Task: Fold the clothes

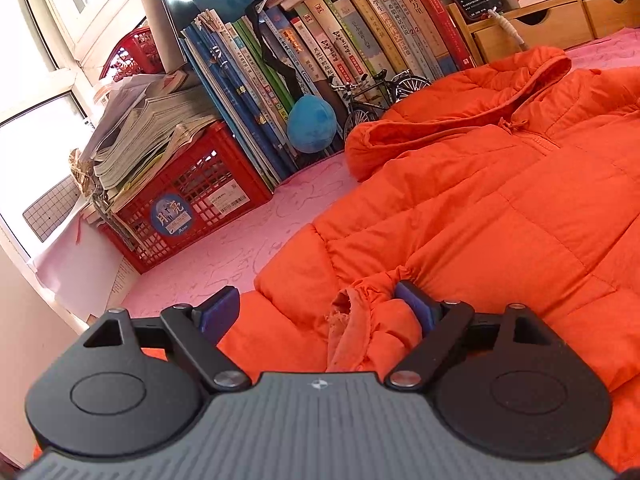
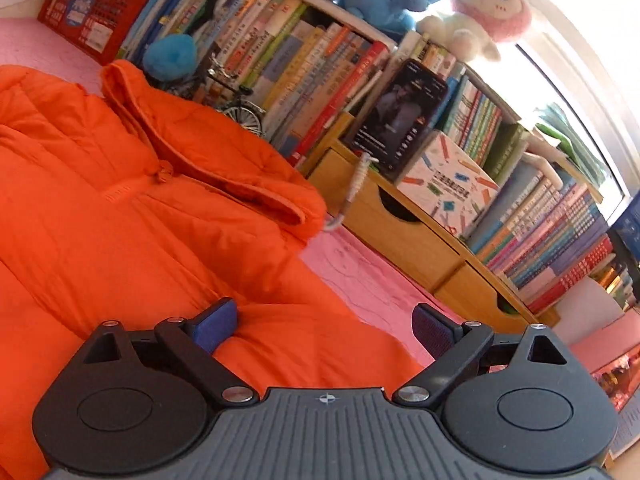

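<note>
Orange puffer jacket [image 1: 480, 208] spread flat on pink bench [image 1: 224, 256], hood toward the books [image 1: 340, 52]. Left hand-held gripper [image 1: 316, 312] wide, frayed cuff [image 1: 352, 320] between its pads, unpinched. Right hand-held gripper [image 2: 324, 328] wide, straddling jacket's right edge; bare bench just beyond, up to wooden drawers [image 2: 400, 232].

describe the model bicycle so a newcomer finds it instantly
Start at the long row of upright books behind the orange puffer jacket. At the books' foot, just beyond the jacket's hood, stands the model bicycle. It is the only dark, spoked metal thing there, beside a round blue plush.
</note>
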The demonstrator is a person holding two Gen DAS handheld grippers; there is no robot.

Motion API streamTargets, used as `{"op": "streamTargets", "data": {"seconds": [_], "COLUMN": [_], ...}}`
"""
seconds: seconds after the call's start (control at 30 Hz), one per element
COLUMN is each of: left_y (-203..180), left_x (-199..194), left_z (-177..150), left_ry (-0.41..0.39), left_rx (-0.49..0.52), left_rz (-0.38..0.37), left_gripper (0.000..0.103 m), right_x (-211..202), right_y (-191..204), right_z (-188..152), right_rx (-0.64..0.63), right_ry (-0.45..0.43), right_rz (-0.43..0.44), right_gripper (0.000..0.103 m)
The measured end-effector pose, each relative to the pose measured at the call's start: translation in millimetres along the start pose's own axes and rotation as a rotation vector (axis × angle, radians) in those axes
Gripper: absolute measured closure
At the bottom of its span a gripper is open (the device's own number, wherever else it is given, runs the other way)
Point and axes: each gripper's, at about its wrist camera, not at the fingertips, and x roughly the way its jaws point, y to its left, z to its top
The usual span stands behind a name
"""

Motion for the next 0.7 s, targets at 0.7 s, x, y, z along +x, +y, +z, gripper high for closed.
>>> {"op": "streamTargets", "data": {"seconds": [0.7], "left_y": [-1.1], "left_x": [-0.8], "left_z": [0.3], "left_ry": [-0.007], "left_rx": [0.016], "left_rz": [0.008], "left_gripper": [0.017], "right_x": [-38.6], "right_y": [-47.3], "right_z": [-21.7], "right_rx": [0.136], "right_ry": [-0.039], "right_rz": [-0.108], "right_gripper": [0.011]}}
